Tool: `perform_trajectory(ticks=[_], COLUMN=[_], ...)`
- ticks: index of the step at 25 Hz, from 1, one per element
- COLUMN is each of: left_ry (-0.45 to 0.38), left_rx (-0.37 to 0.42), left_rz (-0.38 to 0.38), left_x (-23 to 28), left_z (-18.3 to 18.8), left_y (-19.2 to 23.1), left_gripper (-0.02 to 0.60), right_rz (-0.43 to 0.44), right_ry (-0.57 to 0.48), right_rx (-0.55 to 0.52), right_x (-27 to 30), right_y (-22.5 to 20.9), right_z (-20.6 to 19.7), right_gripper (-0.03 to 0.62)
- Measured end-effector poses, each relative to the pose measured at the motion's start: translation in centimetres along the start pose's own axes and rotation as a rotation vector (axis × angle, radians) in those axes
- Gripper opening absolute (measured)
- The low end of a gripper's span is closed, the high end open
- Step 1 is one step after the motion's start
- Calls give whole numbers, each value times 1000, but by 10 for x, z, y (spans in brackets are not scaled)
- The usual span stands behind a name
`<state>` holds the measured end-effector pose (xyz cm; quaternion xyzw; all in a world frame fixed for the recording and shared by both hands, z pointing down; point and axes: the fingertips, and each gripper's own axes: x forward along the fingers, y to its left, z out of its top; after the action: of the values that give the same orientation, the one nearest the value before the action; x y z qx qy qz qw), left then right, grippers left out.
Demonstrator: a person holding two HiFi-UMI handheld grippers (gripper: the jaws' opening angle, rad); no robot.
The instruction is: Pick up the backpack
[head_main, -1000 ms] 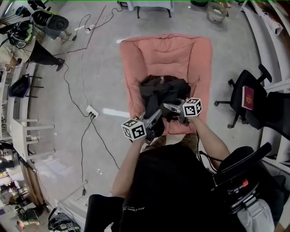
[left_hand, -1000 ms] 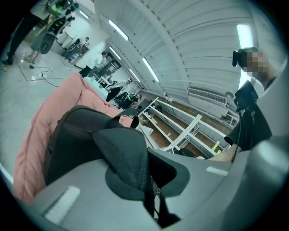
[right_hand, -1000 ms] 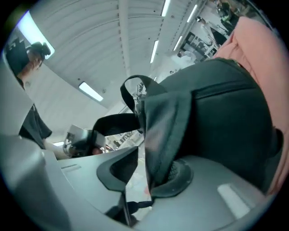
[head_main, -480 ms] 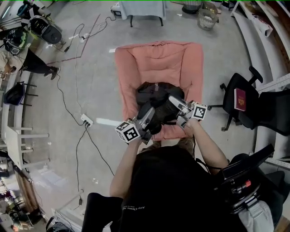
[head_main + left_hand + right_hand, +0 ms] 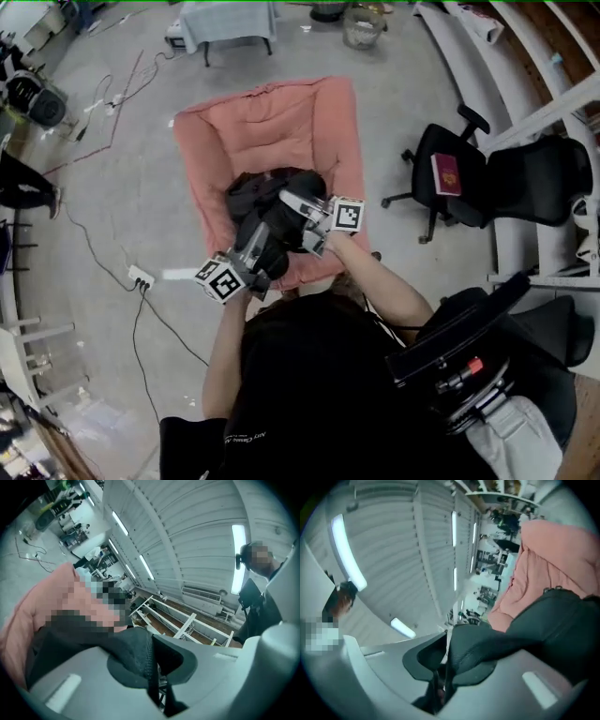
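The black backpack lies bunched on a pink cushion seat in the head view. My left gripper reaches in from the lower left and is shut on a black mesh strap of the bag, which the left gripper pinches between its grey jaws. My right gripper comes in from the right. Its jaws have just been opening a little, but the right gripper still clamps another mesh strap. Both straps run taut to the bag.
A black office chair with a red booklet stands right of the cushion. A power strip and cables lie on the floor at the left. White shelving lines the right side. The person's body fills the lower frame.
Both grippers have come up and closer to the camera with the bag's straps, the right one more. The head view has swung, so the cushion now sits further left.
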<state>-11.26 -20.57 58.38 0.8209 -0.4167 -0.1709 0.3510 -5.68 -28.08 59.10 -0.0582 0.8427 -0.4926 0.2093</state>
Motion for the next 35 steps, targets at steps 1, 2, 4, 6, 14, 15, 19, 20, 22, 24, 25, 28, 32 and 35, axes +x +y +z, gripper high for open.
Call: perform_trajectory(ticks=[1, 2, 4, 6, 14, 15, 19, 20, 22, 24, 25, 28, 32, 35], left_ry=[-3, 14, 75, 133, 7, -25, -37, 6, 113, 177, 172, 25, -90, -37], left_rx=[0, -3, 1, 18, -59, -75, -94, -68, -1, 44, 46, -35, -66, -37], left_rz=[-3, -25, -93, -138, -107, -97, -110, -126, -161, -185, -183, -127, -18, -13], left_x=[3, 14, 36, 42, 31, 30, 35, 39, 48, 51, 50, 42, 40, 54], left_z=[3, -2, -20, -31, -5, -1, 6, 1, -17, -29, -28, 4, 38, 32], left_y=[-2, -9, -25, -34, -14, -10, -8, -12, -23, -29, -27, -6, 16, 10], left_gripper=[23, 23, 23, 23, 28, 28, 28, 28, 28, 29, 29, 34, 34, 37], right_rz=[-2, -48, -257, -469, -85, -64, -164, -196, -259, -329, -345, -272, -105, -84], right_ry=[-60, -87, 8, 183, -59, -48, -17, -42, -83, -93, -91, -66, -4, -51], right_rx=[26, 21, -104, -321, 117, 105, -76, -106, -128, -87, -70, -30, 105, 106], right_x=[-1, -8, -21, -22, -22, -29, -33, -27, -15, -10, -11, -17, -14, -11], right_y=[3, -1, -27, -52, -11, -8, -11, -14, -24, -41, -44, -32, -4, 0], right_z=[14, 23, 17, 1, 28, 28, 32, 35, 37, 33, 32, 37, 21, 21], right_gripper=[80, 78, 70, 58, 54, 77, 128, 133, 133, 72, 36, 31, 45, 136])
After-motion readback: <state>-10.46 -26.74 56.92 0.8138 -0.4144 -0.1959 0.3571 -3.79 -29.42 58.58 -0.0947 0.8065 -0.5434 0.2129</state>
